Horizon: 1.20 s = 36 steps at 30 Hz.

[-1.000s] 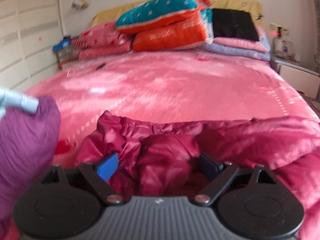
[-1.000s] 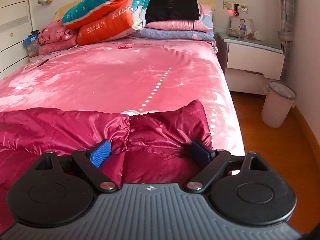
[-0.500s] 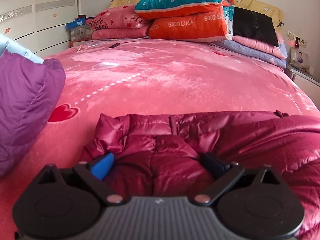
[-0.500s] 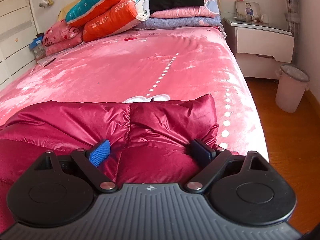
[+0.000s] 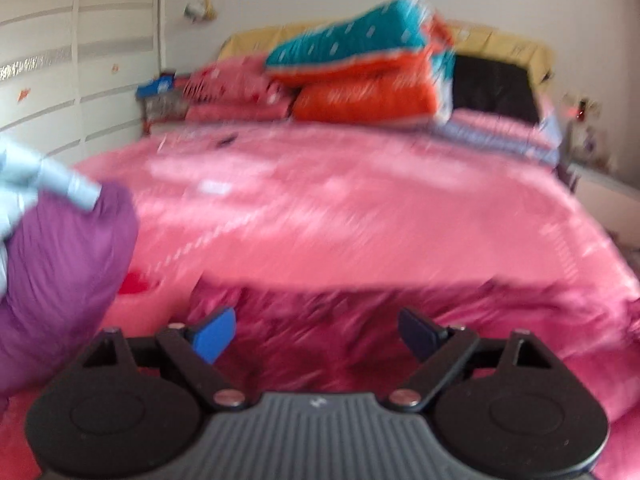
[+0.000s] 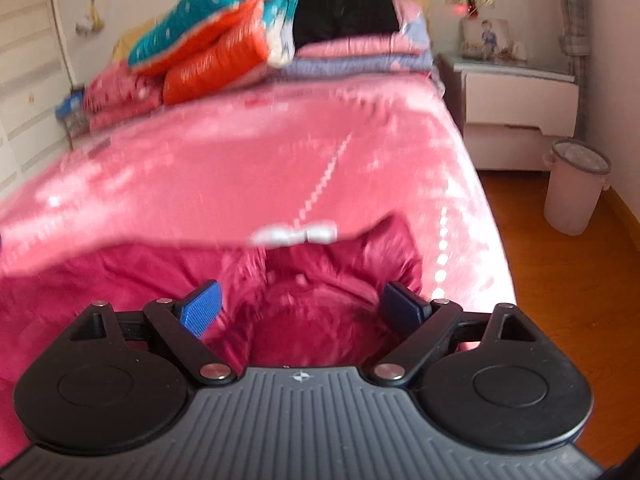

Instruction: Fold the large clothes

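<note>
Pink bed (image 5: 360, 208): plush cover, carries everything; quilts (image 5: 360, 76) stacked at its head.
Red jacket (image 6: 132, 280): puffy, lying crumpled across the near end of the bed; folding looks barely begun, most still to do.
Purple coat (image 5: 60, 280): bunched beside it at the left, not yet folded.
Bin (image 6: 576, 188): on the floor by the nightstand; contents hidden.
Left hand-held gripper (image 5: 316, 334): spread, jaws just narrowing slightly, jacket between, unpinched.
Right hand-held gripper (image 6: 300, 308): spread over the jacket.

Crimson jacket (image 6: 140, 280); pink bedspread (image 5: 360, 208), white dotted line; purple garment (image 5: 60, 280); teal-orange quilt (image 5: 360, 68), white dots.
</note>
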{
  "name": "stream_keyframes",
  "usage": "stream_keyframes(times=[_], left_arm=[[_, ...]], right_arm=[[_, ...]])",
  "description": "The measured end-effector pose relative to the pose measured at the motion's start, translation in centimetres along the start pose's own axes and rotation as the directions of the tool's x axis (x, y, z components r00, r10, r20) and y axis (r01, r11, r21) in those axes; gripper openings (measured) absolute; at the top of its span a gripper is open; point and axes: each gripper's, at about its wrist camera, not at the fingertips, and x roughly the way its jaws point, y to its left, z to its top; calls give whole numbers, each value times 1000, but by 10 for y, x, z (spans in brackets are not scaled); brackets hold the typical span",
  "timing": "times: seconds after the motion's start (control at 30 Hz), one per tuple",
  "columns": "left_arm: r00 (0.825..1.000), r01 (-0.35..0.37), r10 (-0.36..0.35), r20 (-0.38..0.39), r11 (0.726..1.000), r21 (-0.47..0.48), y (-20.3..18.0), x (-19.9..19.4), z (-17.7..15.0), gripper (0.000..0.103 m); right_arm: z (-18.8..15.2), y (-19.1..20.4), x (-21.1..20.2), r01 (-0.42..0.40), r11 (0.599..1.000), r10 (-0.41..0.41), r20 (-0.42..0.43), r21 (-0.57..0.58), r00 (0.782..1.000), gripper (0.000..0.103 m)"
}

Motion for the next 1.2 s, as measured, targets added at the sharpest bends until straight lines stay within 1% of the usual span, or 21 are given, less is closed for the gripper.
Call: stream_keyframes(times=[0.07,0.1,0.17,0.23,0.3,0.37,0.43,0.47,0.57,0.73,0.83,1.0,1.2], left_arm=[[999,37,-37,29,999,8,-23,-15,10,91],[998,58,-58,23,998,25,-35,-18,13,92],[995,96,-96,-11,993,69,-64,-19,14,93],[991,124,-120,-58,989,79,-87,-12,11,93],[987,132,-124,-102,989,73,-103,0,6,93],[984,117,-102,-148,989,94,-115,15,-1,93],[978,111,-90,-190,989,100,-118,29,-9,93],[977,106,-84,-194,989,102,-118,32,-14,95],[978,95,-77,-195,992,88,-117,40,-25,99],[985,93,-79,-153,992,86,-118,45,-41,103],[989,93,-82,-126,992,85,-119,47,-47,103],[991,97,-88,-104,992,81,-119,48,-50,103],[994,77,-68,-90,992,103,-123,44,-50,103]], right_arm=[[9,4,-15,-32,999,32,31,9,999,103],[11,8,-21,-46,999,46,36,-3,998,103],[11,18,-27,-50,998,52,36,-46,998,103],[5,28,-27,-54,993,56,15,-107,998,103],[-4,33,-22,-39,989,38,-13,-146,999,103],[-14,33,-14,-21,986,16,-33,-166,999,103],[-21,29,-8,-21,986,14,-43,-166,999,103],[-24,28,-7,-24,987,18,-35,-160,999,103],[-26,26,-5,-27,988,22,-35,-151,999,103],[-30,28,0,-22,987,17,-32,-158,999,103],[-31,29,4,-17,987,14,-22,-161,1000,103],[-34,33,8,3,983,-5,-10,-183,1000,103],[-33,31,7,5,982,-6,-5,-187,1000,103]])
